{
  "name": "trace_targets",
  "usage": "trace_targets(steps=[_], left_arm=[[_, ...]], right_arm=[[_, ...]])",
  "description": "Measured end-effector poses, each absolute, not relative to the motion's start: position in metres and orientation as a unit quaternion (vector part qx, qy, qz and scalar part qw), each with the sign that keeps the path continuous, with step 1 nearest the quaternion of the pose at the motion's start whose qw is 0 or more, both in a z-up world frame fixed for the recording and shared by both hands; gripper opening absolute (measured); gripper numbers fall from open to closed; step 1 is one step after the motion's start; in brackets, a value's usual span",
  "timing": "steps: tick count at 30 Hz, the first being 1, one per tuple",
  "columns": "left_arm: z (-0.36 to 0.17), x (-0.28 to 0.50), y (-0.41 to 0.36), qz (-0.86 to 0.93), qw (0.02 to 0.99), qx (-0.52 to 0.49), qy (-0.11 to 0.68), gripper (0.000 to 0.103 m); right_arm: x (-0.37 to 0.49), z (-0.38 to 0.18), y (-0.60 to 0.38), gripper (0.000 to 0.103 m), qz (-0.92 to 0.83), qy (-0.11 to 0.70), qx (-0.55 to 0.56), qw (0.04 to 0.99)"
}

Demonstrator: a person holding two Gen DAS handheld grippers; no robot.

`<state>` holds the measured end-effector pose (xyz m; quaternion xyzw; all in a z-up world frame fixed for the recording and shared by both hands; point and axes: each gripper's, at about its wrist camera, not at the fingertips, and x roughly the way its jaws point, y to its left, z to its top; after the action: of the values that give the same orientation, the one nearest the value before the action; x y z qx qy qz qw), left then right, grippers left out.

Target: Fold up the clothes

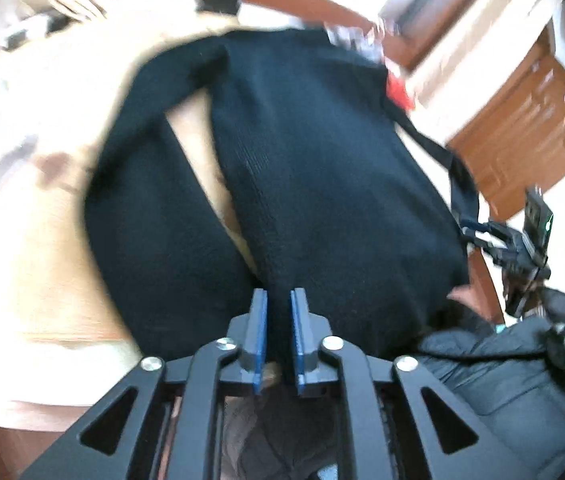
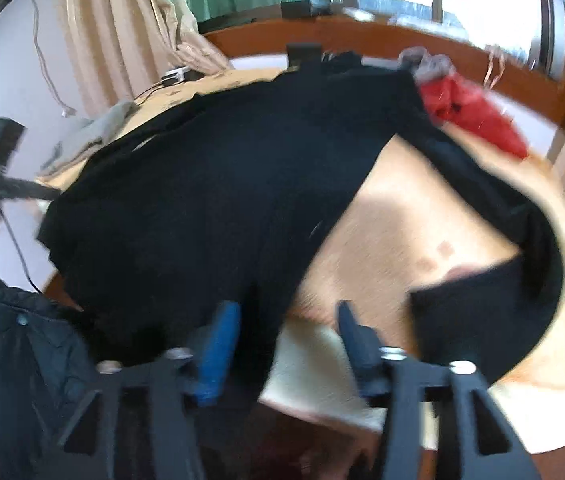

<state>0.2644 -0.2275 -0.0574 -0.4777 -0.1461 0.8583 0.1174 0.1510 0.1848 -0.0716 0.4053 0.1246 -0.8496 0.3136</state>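
Note:
A black long-sleeved sweater (image 1: 322,168) lies spread on a bed with a cream-yellow sheet (image 1: 34,208). My left gripper (image 1: 279,300) is shut on the sweater's near hem, blue pads pinching the cloth. In the right wrist view the sweater (image 2: 210,184) fills the middle, one sleeve (image 2: 494,200) curving down the right. My right gripper (image 2: 288,316) is open, its jaws wide apart around the sweater's lower corner. In the left view my right gripper (image 1: 478,232) shows at the far right beside the garment's edge.
A red garment (image 2: 470,108) and a grey one (image 2: 94,128) lie at the far side of the bed. A wooden headboard (image 2: 362,40) runs along the back, curtains (image 2: 122,32) and window behind. A dark padded jacket (image 1: 502,368) is near me.

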Motion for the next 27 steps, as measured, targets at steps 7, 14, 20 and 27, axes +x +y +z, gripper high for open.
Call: trace_targets(steps=[7,14,20,27], left_arm=[[-0.06,0.283,-0.272,0.872,0.045,-0.439,-0.214,0.083],[-0.099,0.259,-0.253,0.855,0.059,-0.459,-0.234,0.083],[-0.102,0.263,-0.251,0.854,0.059,-0.452,-0.251,0.085],[-0.107,0.266,-0.255,0.861,0.023,-0.43,-0.269,0.043]], right_arm=[[0.146,-0.025,0.169,0.067,-0.873,0.084,0.315,0.362],[0.153,0.005,0.076,0.067,-0.839,0.132,0.247,0.466],[0.15,0.007,0.022,0.067,-0.813,0.138,0.23,0.517],[0.142,-0.008,0.018,0.067,-0.816,0.102,0.247,0.513]])
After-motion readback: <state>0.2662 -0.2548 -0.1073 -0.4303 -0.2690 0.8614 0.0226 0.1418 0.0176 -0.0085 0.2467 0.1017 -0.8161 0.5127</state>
